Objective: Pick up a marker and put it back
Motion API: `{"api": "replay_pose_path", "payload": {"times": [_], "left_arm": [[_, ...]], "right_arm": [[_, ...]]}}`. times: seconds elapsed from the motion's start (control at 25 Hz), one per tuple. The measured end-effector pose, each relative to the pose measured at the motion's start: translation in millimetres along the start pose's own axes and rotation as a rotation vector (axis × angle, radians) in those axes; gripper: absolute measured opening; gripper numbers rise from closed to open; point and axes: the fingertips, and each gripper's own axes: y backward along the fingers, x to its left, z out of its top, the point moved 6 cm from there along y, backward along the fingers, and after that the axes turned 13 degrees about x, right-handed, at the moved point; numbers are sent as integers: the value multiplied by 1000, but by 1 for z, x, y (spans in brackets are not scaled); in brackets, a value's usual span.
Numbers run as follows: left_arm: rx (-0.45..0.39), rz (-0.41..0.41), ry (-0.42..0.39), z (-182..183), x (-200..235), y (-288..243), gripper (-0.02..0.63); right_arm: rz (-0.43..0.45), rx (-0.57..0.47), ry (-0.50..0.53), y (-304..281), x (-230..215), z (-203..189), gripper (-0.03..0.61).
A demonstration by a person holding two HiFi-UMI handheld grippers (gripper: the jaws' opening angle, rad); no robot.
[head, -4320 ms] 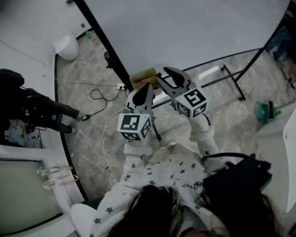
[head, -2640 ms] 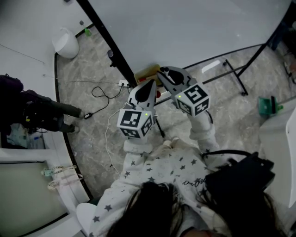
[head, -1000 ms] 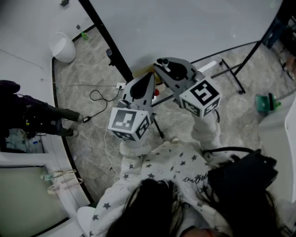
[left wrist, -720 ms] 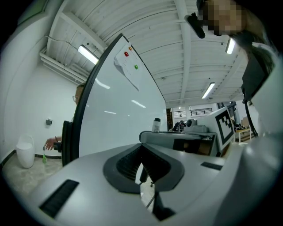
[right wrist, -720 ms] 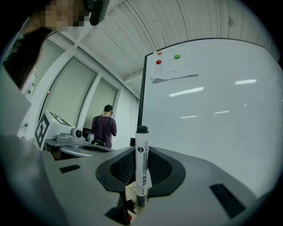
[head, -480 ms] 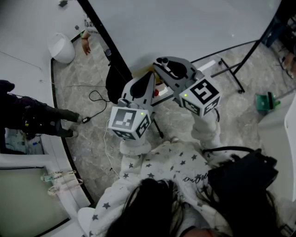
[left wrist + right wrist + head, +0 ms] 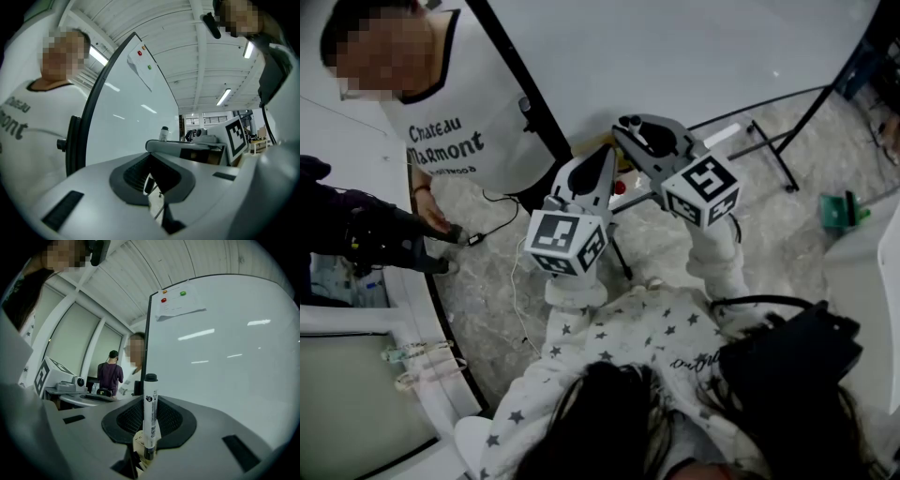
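Note:
A white marker with a black cap (image 7: 150, 408) stands upright between the jaws of my right gripper (image 7: 149, 439), whose pads press on its lower barrel. In the head view the right gripper (image 7: 636, 129) is held level, close in front of the whiteboard (image 7: 675, 47). My left gripper (image 7: 592, 176) hangs beside it, slightly lower and to the left. In the left gripper view its jaws (image 7: 151, 177) stand a little apart with nothing between them, only floor showing through the gap.
A person in a white printed T-shirt (image 7: 450, 141) stands at the whiteboard's left edge. The board's black stand legs (image 7: 773, 155) spread over the marble floor. A cable (image 7: 502, 197) lies on the floor, a green object (image 7: 839, 214) sits at right, and a black bag (image 7: 787, 361) hangs by my right side.
A person in a white T-shirt has walked into view at the upper left, beside the whiteboard's edge. Both grippers have stayed almost still, the marker still held in the right one.

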Motion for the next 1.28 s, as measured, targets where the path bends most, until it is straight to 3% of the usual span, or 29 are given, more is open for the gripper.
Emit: {"api": "replay_pose_path", "payload": {"times": [0.64, 1.28], "left_arm": [[0, 5, 52, -18, 4, 0, 2], [43, 22, 75, -40, 5, -6, 2]], "right_arm": [[27, 42, -91, -22, -9, -59, 69], [-12, 69, -112, -33, -14, -100, 69]]}}
